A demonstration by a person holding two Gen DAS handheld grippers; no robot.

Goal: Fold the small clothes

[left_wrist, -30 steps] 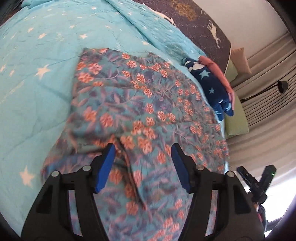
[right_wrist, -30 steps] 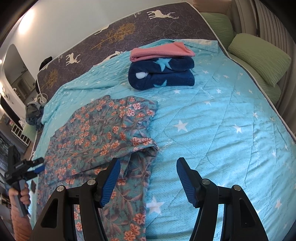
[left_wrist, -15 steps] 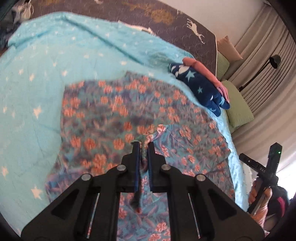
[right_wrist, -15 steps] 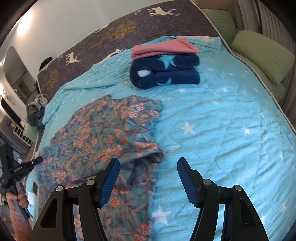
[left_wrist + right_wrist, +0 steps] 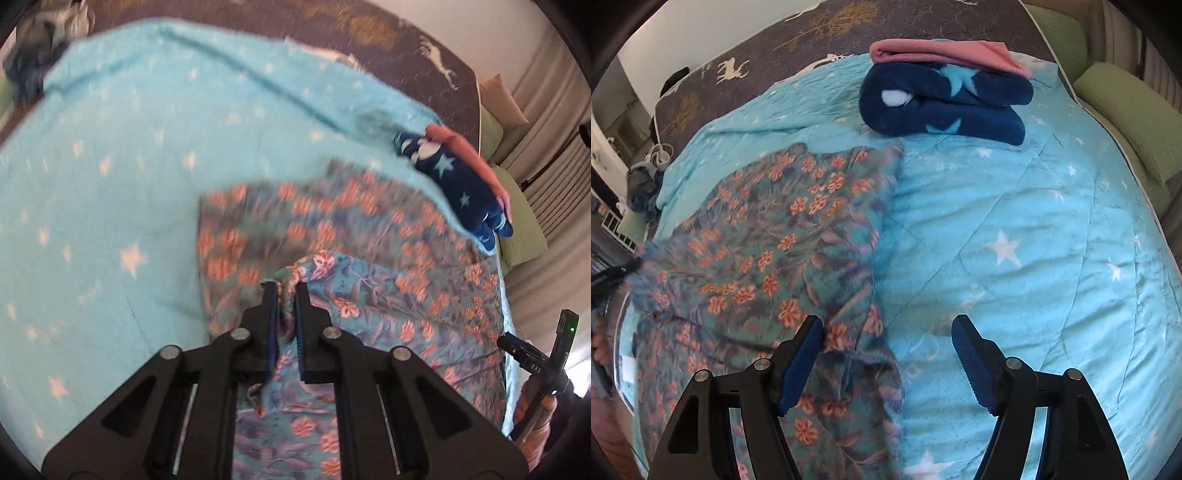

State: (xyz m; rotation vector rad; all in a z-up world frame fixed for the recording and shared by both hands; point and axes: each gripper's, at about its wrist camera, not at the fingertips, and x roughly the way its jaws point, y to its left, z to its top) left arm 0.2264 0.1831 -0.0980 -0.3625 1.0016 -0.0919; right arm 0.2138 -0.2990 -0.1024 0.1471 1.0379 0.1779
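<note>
left gripper (image 5: 285,291) pinched shut on a bunched fold of the floral garment (image 5: 388,295) | garment spread on the star bedspread (image 5: 129,166), 7 o'clock of the folded stack (image 5: 945,99) | thin, limp, light; best taken by edges or corners | right gripper (image 5: 886,343) jaws wide, just opened further, over the garment's hem, gripping nothing

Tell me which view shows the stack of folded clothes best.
The right wrist view: the folded stack lies near and sharp, a pink piece on a navy star blanket. The left wrist view shows it only small, edge-on and blurred near the right rim.
</note>
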